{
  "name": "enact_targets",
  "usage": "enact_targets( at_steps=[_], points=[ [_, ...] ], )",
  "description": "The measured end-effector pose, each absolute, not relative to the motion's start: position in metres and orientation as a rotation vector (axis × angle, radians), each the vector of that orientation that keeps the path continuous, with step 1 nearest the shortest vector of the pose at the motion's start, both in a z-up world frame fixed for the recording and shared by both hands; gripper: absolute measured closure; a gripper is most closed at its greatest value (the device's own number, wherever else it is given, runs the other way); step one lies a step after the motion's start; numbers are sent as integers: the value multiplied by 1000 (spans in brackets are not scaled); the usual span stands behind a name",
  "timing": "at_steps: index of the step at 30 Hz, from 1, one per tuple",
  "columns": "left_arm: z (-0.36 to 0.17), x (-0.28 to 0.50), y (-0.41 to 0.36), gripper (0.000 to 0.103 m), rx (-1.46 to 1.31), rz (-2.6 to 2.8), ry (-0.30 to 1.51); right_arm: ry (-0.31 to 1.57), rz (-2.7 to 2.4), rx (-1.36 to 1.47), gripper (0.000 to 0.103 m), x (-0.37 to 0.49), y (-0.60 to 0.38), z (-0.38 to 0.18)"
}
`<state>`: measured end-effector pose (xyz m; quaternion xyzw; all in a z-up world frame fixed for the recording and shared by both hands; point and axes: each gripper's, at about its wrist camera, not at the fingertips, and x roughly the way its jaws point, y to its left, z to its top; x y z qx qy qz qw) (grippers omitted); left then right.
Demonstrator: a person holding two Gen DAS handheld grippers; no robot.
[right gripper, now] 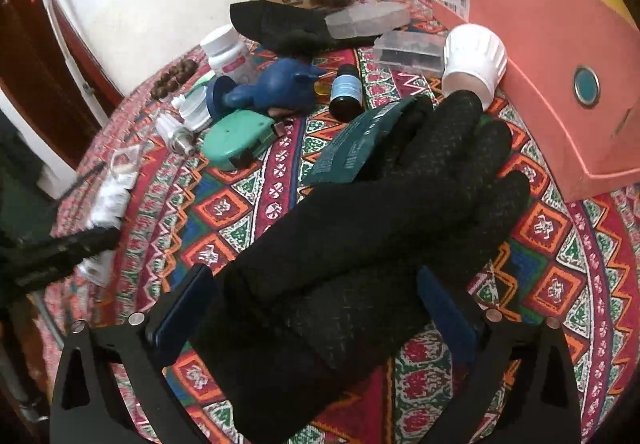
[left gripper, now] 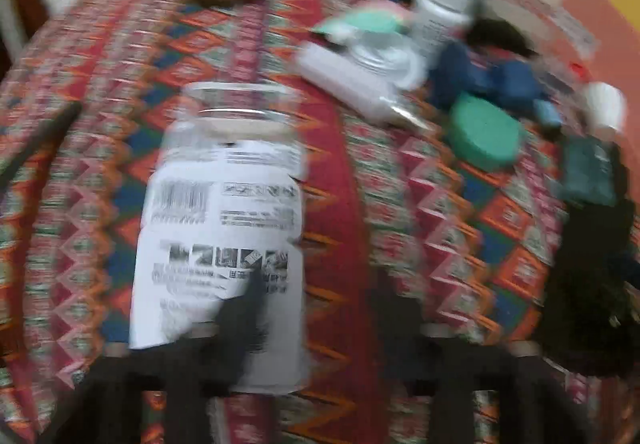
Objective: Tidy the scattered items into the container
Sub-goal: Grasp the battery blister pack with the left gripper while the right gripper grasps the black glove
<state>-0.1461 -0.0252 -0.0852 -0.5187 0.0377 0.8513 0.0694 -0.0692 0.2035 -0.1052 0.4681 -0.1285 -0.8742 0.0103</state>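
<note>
Between the blue pads of the right claw (right gripper: 316, 308) lies a black knitted glove (right gripper: 360, 244), flat on the patterned desk (right gripper: 560, 284) with its fingers pointing away toward the salmon-pink container (right gripper: 540, 63). The jaws stand wide on either side of the cuff, and the pads do not appear to press on the knit, so I judge this a straddle before a pinch rather than a grip. Taking the glove at the cuff makes sense: that is its bulkiest part, and the limp fingers can trail behind. One glove finger overlaps a dark green packet (right gripper: 352, 147), which could be dragged along.

Across the desk, the left wrist view is badly blurred. The left claw (left gripper: 316, 308) reaches toward a clear jar with a white printed label (left gripper: 224, 236); one dark finger crosses the label, the other stands apart on bare cloth, so the jaws look open, though I cannot tell whether the finger touches the jar. Other clutter, including a green round case (right gripper: 236, 139), a blue figure (right gripper: 272, 87) and a white-capped bottle (right gripper: 228, 51), sits loose on the desk, none of it in the container.
</note>
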Motion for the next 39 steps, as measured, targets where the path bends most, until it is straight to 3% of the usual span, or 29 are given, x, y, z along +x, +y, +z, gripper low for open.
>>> enact_targets(
  at_steps=[5,7,8,11,14,16,17,18,21,25,39],
  points=[
    [-92,-163,-42,9,-1583,2573,144,-380,-2729,1448,0,-69,203,-105],
    [-105,-175,-46,9,-1639,2572,216,-386,-2731,1440,0,-71,203,-106],
    [-112,-178,-47,0,-1651,2579,262,-377,-2737,1434,0,-71,202,-106],
    [-116,-179,-55,1,-1612,2580,181,-330,-2756,1416,0,-72,198,-108],
    [-110,-177,-60,18,-1624,2574,103,-277,-2774,1384,0,-72,194,-109],
    [-108,-172,-52,18,-1621,2568,111,-261,-2787,1363,16,-72,195,-108],
    [-108,-169,-46,18,-1612,2562,117,-258,-2794,1352,38,-72,196,-106],
    [-108,-166,-39,18,-1603,2556,125,-270,-2792,1346,68,-73,198,-105],
    [-103,-154,-20,19,-1566,2527,111,-406,-2732,1354,87,-75,210,-101],
    [-95,-142,2,19,-1513,2511,103,-552,-2681,1358,95,-73,223,-96],
    [-57,-126,7,18,-1367,2583,10,-502,-2689,1219,99,-52,210,-56]
  ],
)
